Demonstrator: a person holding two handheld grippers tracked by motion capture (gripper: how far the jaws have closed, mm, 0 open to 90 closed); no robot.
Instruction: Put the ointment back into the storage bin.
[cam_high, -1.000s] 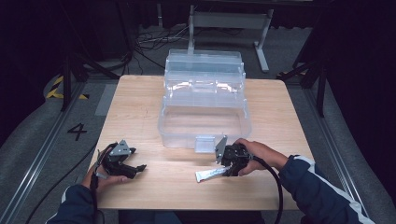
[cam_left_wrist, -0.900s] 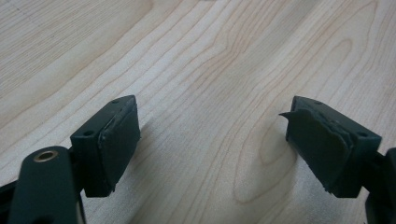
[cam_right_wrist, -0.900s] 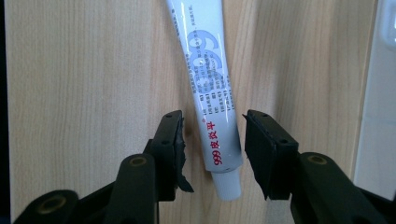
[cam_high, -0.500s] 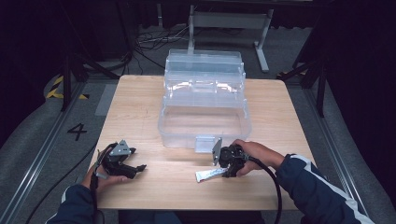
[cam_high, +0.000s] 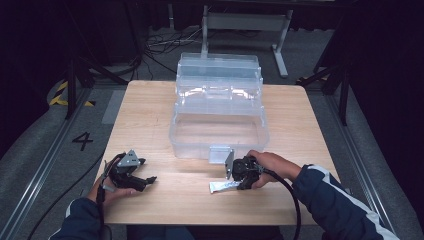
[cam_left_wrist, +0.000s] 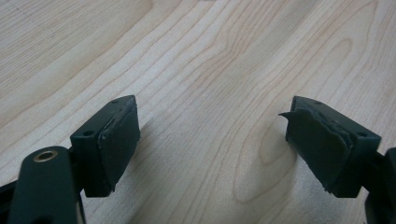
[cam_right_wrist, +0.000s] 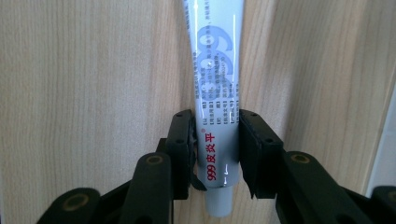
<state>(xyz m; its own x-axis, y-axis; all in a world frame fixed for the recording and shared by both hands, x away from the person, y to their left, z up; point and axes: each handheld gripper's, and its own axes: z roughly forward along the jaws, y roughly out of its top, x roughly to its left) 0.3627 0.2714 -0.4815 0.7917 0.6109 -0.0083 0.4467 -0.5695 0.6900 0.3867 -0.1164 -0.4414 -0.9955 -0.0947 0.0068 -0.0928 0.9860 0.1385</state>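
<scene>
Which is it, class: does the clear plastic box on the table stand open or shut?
Open. The clear plastic box has its upper tiers swung back toward the far edge of the table, and the bottom compartment lies uncovered.

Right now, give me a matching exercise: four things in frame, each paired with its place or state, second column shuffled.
Things:
1. left tongs
2. right tongs
3. ointment tube
4. clear plastic toolbox

States:
A. lid folded back, trays stepped open, mid-table
B. lying flat on the wood, cap end toward the camera
C. open over bare wood
D. just been closing, pads against the tube's sides

Pairs: 1-C, 2-D, 3-B, 4-A
</scene>
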